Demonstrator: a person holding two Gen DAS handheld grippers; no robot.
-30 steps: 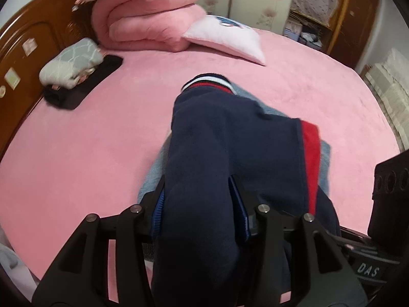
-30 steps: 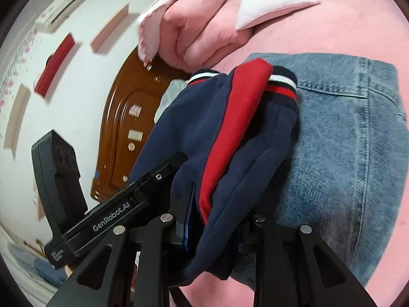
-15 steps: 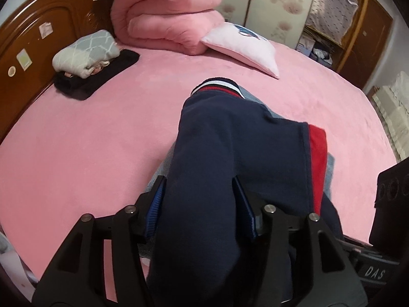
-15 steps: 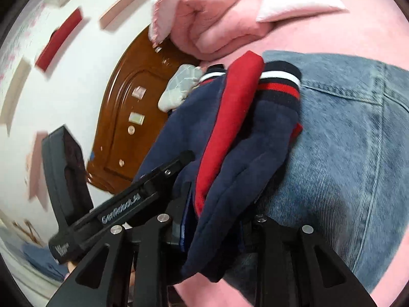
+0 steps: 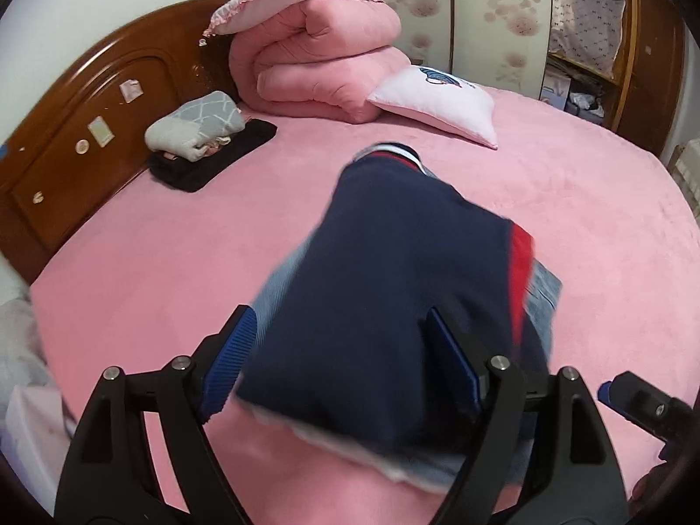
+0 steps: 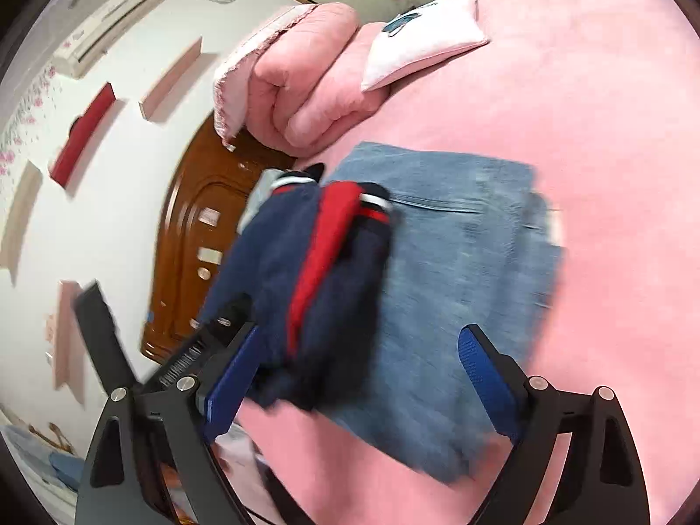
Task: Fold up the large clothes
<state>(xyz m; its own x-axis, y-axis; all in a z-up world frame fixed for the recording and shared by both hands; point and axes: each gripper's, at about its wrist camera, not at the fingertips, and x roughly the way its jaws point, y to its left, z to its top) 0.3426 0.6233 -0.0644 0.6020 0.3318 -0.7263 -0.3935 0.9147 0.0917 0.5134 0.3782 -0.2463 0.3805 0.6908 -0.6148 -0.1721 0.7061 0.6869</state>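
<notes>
A folded navy garment (image 5: 393, 288) with a red stripe and striped cuff lies on top of folded blue jeans (image 6: 459, 262) on the pink bed (image 5: 175, 262). It also shows in the right wrist view (image 6: 297, 271). My left gripper (image 5: 345, 367) is open, its blue pads either side of the near end of the navy garment, apart from it. My right gripper (image 6: 358, 376) is open too, jaws wide over the near edge of the jeans and the navy garment. The right gripper's tip (image 5: 634, 402) shows at the lower right of the left wrist view.
A rolled pink duvet (image 5: 319, 65) and a pale pillow (image 5: 437, 100) lie at the head of the bed. A grey folded item on black clothes (image 5: 205, 140) sits by the wooden headboard (image 5: 65, 140). Wardrobe doors (image 5: 494, 13) stand behind.
Both grippers were shut on the navy garment and have opened, letting it go onto the jeans. Both have drawn back a little.
</notes>
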